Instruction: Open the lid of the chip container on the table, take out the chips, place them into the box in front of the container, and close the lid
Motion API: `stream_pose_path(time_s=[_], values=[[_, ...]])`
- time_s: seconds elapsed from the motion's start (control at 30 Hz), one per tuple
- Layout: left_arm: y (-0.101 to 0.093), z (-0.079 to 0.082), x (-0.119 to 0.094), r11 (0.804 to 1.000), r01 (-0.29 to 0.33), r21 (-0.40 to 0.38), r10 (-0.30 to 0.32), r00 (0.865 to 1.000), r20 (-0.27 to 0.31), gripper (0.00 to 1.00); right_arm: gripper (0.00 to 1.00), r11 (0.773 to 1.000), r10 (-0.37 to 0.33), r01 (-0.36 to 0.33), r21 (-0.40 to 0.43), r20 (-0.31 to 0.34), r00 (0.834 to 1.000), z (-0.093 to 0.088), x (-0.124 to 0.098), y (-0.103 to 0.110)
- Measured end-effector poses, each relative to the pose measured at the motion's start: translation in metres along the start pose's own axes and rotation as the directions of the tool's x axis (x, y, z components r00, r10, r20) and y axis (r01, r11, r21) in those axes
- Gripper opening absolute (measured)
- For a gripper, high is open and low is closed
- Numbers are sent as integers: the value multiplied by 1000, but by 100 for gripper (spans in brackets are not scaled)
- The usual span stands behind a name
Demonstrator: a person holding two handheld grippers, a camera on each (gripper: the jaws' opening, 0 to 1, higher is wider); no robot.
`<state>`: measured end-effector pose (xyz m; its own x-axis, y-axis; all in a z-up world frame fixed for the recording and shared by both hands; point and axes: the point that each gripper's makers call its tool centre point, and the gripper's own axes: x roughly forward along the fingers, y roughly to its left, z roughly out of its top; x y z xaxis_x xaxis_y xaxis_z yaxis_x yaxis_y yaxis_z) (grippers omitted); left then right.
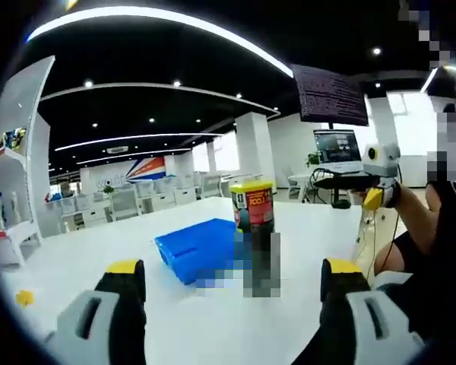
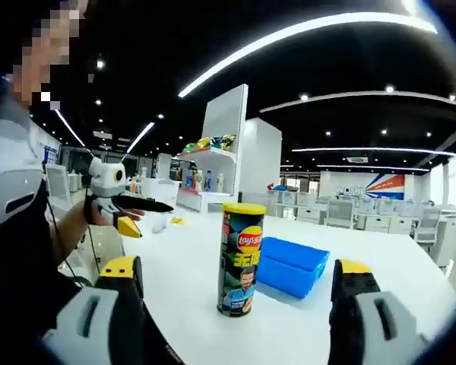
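Observation:
A tall chip container point(image 1: 253, 207) stands upright on the white table point(image 1: 175, 319), its yellow lid point(image 1: 251, 185) on; the right gripper view shows the same container point(image 2: 240, 262) with its lid point(image 2: 244, 207) on. A blue box point(image 1: 196, 249) lies right beside it, to the can's right in the right gripper view point(image 2: 292, 266). My left gripper point(image 1: 234, 274) is open, short of the can, nothing between its jaws. My right gripper point(image 2: 237, 274) is open too, facing the can from the other side. Each gripper appears in the other's view, right point(image 1: 365, 190) and left point(image 2: 140, 215).
A person sits at the table edge between the two grippers. A laptop point(image 1: 337, 147) and a dark screen point(image 1: 330, 95) are behind the table. White shelves point(image 2: 213, 163) with goods stand off to one side. A small yellow item point(image 1: 24, 298) lies on the table.

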<state>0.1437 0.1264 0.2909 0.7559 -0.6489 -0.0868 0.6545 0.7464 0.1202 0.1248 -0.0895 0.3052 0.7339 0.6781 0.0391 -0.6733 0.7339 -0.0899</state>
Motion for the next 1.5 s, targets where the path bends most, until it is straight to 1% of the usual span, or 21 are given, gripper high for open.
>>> stream_pose_path(time_s=[0.1, 0.2, 0.27, 0.33, 0.4, 0.63, 0.77, 0.87, 1.0, 1.23, 1.3, 1.33, 1.37, 1.4, 1.5], values=[[-2, 0, -1, 1000, 6, 10, -6, 1000, 0, 95, 97, 1000, 2, -2, 14, -4, 1000, -3, 2, -1], [-1, 1, -2, 1000, 5, 9, -5, 1000, 4, 95, 97, 1000, -19, 18, -21, -36, 999, -10, 4, -4], [-1, 1, -2, 1000, 4, 11, -5, 1000, 5, 95, 97, 999, -21, 19, -39, -44, 999, -11, 4, -3], [0, 1, -2, 1000, 3, 13, -3, 1000, 4, 95, 97, 999, -11, 9, -40, -48, 999, -12, 4, -1], [0, 1, -2, 1000, 4, 16, -4, 1000, 5, 95, 97, 1000, 4, -5, -29, -38, 999, -11, 4, 2], [-1, 3, -3, 1000, 9, 18, -9, 1000, 18, 95, 97, 1000, -1, 1, -4, -1, 1000, -1, 3, 1], [-1, 2, 0, 1000, 10, 8, -11, 1000, 25, 95, 97, 999, -16, 16, -28, -7, 1000, -1, 0, -2], [-7, 2, 3, 999, 40, 1, -40, 998, 41, 95, 96, 999, -28, 27, -36, -25, 999, -5, 0, -5], [-11, 2, 6, 998, 57, -4, -57, 997, 45, 95, 96, 999, -30, 29, -46, -37, 999, -8, 1, -5], [-5, 5, 7, 999, 50, -8, -49, 997, 59, 95, 95, 998, -33, 31, -50, -45, 998, -10, 2, -6], [-4, 7, 13, 998, 62, -21, -60, 995, 74, 95, 95, 998, -34, 32, -51, -50, 998, -11, 2, -6], [-4, 7, 19, 995, 83, -55, -77, 993, 88, 95, 95, 998, -35, 32, -53, -51, 998, -11, 2, -6], [-4, 6, 23, 992, 99, -77, -92, 992, 89, 95, 95, 998, -36, 33, -58, -54, 998, -11, 2, -7], [-6, 5, 31, 987, 129, -94, -120, 988, 92, 95, 94, 998, -37, 33, -62, -56, 998, -11, 2, -7], [-10, 2, 50, 980, 183, -81, -172, 978, 121, 95, 95, 996, -42, 38, -76, -57, 997, -11, 1, -7]])
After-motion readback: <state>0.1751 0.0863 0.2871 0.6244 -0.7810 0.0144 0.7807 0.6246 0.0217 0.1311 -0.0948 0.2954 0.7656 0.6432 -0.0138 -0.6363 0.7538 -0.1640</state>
